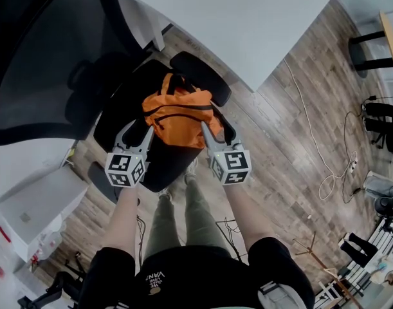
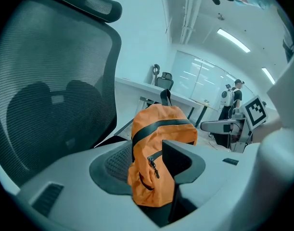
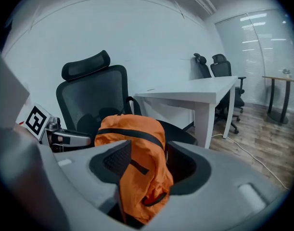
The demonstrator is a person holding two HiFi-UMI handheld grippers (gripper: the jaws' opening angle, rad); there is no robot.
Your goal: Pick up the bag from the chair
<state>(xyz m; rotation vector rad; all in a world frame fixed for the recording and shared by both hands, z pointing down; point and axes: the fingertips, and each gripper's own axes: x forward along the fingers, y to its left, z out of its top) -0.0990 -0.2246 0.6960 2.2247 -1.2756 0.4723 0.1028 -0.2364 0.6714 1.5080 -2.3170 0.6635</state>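
An orange bag (image 1: 179, 116) with black straps and zips sits on the seat of a black office chair (image 1: 164, 166). My left gripper (image 1: 139, 132) is at the bag's left side and my right gripper (image 1: 213, 132) at its right side. In the left gripper view the bag (image 2: 156, 129) bulges up between the wide-apart jaws of the left gripper (image 2: 147, 167), and the pads do not press it. The right gripper view shows the bag (image 3: 137, 134) drooping between the spread jaws of the right gripper (image 3: 144, 170) in the same way. Both grippers are open.
The chair's mesh back (image 1: 48, 63) rises at the left and an armrest (image 1: 199, 76) lies behind the bag. A white desk (image 1: 247, 18) stands beyond the chair. A white cabinet (image 1: 35, 205) is at the left, and a cable (image 1: 331, 172) runs over the wooden floor at the right.
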